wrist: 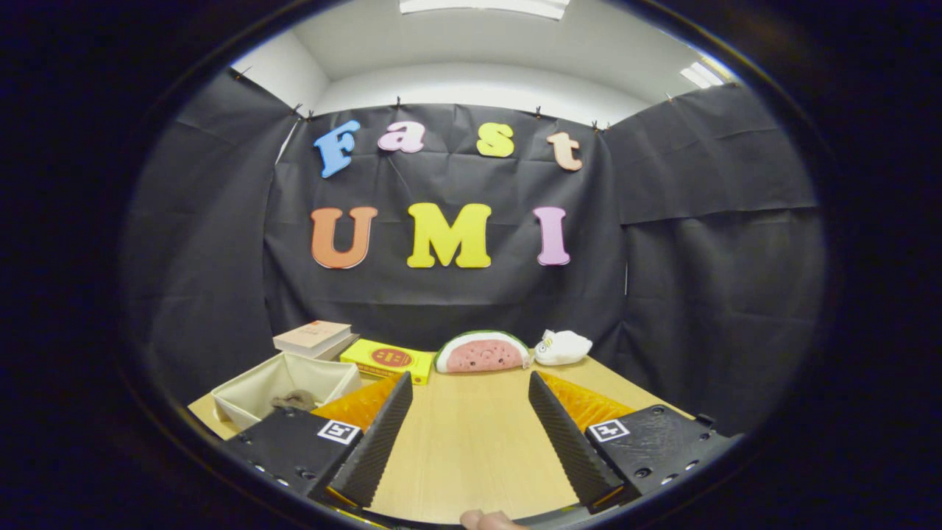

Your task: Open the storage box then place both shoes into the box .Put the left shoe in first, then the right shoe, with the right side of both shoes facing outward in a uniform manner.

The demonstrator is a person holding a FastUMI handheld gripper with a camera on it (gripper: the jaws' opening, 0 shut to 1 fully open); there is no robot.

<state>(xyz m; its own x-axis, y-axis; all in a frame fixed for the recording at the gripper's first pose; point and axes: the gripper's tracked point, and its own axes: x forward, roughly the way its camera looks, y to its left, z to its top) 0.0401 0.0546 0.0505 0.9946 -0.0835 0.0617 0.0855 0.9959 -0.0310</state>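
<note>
Nearest of all, a fingertip (489, 520) is seen at the near edge, just behind the gripper (469, 386), whose two ridged fingers (383, 434) are spread wide apart with nothing held between them; only bare tabletop lies in the gap.

A light wooden table (471, 442) is spread beneath the fingers and runs to the far wall of the booth.

At the left, just beyond the left finger, the storage box (283, 386) is set: a pale, cream, soft-sided rectangular bin, open at the top, with no lid seen on it. Something dark and greyish (294, 400) is seen lying low inside it; what it is cannot be told.

Beyond the box, at the far left, a book (313, 337) with a pale cover is laid flat. Just to its right, a flat yellow box (388, 360) with a red round mark is placed.

Far ahead, between the fingers, a watermelon-slice plush (482, 352) is set with its pink face toward the gripper. To its right, just beside it, a small white plush toy (563, 347) is found at the table's far edge.
</note>
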